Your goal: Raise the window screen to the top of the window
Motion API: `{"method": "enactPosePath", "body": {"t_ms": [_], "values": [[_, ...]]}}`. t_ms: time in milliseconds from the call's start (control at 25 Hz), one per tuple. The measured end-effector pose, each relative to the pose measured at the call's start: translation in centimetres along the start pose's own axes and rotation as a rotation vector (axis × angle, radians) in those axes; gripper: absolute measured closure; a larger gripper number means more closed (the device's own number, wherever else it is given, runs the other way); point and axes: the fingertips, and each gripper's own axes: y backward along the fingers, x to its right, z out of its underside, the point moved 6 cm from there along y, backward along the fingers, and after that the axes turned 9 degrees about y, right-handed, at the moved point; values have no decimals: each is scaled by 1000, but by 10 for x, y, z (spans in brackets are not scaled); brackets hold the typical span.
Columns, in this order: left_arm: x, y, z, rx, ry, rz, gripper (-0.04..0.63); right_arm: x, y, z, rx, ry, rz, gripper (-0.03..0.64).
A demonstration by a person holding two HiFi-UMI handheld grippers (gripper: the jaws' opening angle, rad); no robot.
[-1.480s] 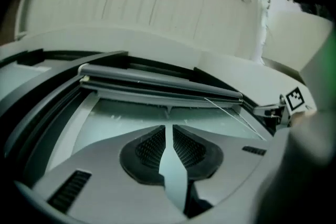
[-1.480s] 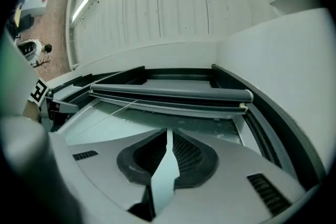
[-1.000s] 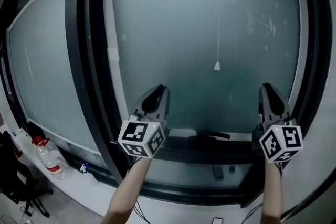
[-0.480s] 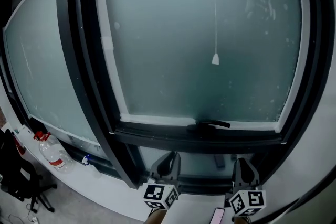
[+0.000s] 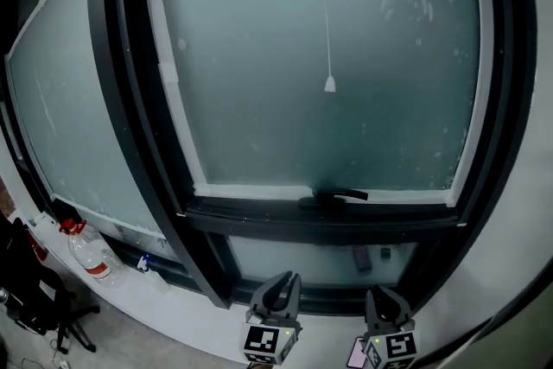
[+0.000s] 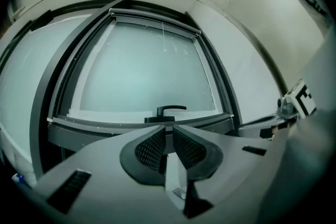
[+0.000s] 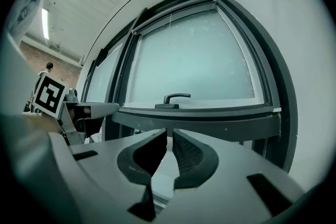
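As head view alone shows, bottle (image 5: 86, 251), chair (image 5: 47, 311)

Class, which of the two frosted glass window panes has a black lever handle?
The wide right frosted pane: the black lever handle sits on its bottom frame and a white pull cord hangs before it. The left frosted pane has neither.

Readable text: none. Marker cube (image 5: 266, 342) on left gripper (image 5: 281, 288), likewise on right gripper (image 5: 386, 298): black-and-white square codes only, no letters or numerals. Bottle (image 5: 86, 251), red label: print too small to read.
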Motion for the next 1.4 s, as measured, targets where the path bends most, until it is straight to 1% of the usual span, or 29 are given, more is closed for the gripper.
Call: {"method": "enactPosePath", "body": {"t_ms": [80,200,400,520,680,760,840,920,1040,1200,1400], "values": [[8,9,1,-2,3,19,549,-3,10,0,1,-7,-10,578],[17,29,-1,4,-15,24,551,-9,27,-2,2,20,-8,578],[24,80,-7,-5,0,25,549,-27,62,-19,30,-26,25,577],[29,129,-12,-17,-5,21,549,-56,96,-28,43,-11,34,578],[38,201,-15,-46,2,22,549,-103,157,-36,42,-23,45,578],[43,233,-13,-70,-2,30,549,-124,188,-37,28,-24,57,578],[50,260,-14,-89,18,39,549,-143,216,-39,7,-29,61,578],[58,282,-20,-88,40,51,549,-158,237,-45,-7,-27,57,578],[68,306,-30,-66,41,61,584,-175,257,-53,-9,-10,42,578],[75,330,-40,-37,33,49,584,-195,272,-63,13,-18,0,578],[84,363,-42,-41,58,32,592,-214,293,-68,20,-12,-40,578]]}}
